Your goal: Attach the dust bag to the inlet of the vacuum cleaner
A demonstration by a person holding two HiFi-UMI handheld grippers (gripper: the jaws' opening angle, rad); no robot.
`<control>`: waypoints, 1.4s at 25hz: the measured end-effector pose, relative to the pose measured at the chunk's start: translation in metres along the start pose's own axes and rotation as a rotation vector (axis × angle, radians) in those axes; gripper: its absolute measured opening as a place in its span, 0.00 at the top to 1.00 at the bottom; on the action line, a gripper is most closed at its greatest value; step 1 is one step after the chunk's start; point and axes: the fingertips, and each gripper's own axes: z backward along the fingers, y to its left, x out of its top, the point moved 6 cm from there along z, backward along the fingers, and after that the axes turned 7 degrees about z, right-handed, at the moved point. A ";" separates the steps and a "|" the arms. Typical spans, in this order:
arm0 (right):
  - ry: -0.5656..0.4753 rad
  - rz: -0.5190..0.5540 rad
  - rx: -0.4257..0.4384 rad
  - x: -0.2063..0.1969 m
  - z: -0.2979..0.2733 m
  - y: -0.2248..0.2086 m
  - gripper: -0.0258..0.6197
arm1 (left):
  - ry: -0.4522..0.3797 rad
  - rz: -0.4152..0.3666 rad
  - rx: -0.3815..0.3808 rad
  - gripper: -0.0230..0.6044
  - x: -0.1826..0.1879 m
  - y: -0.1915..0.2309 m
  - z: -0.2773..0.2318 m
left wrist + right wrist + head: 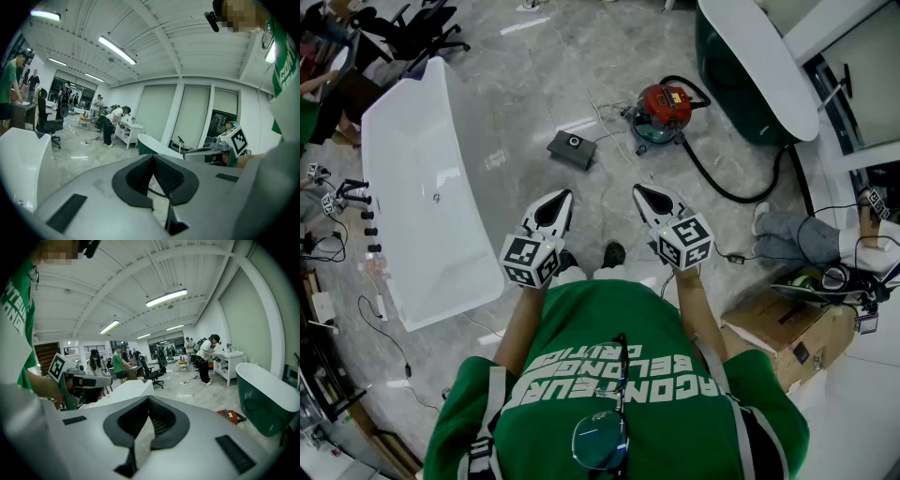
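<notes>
My left gripper (pixel 562 198) and right gripper (pixel 641 193) reach forward side by side, tipped slightly down, both clenched empty, well short of the vacuum cleaner (pixel 664 108).

- Vacuum (pixel 664 110): a small round canister with a red top, black fittings and a darker base. It stands upright on the grey floor, upper middle of the head view, a little right of centre. In the right gripper view it is a low red shape at the lower right (pixel 230 416).
- Hose (pixel 722 187): black. It loops over the vacuum's upper right side, then curves down and right across the floor.
- Bag (pixel 573 149): flat, dark grey, roughly square, with a pale ring on its upper face. It lies on the floor just left of the vacuum, apart from it and not attached.
</notes>
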 end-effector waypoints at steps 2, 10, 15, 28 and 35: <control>-0.002 0.001 0.007 0.000 -0.002 -0.004 0.95 | 0.000 0.000 0.001 0.96 0.000 -0.002 -0.005; 0.003 -0.006 0.035 -0.006 0.001 -0.026 0.95 | -0.004 0.005 0.029 0.96 -0.001 -0.015 -0.023; 0.003 -0.006 0.060 -0.009 0.003 -0.039 0.95 | -0.007 0.007 0.049 0.96 -0.003 -0.023 -0.035; 0.027 -0.007 0.118 -0.026 -0.018 -0.068 0.95 | 0.010 0.015 0.083 0.96 -0.021 -0.024 -0.067; 0.053 0.000 0.117 -0.013 -0.063 -0.086 0.95 | 0.031 0.020 0.064 0.96 -0.007 0.016 -0.100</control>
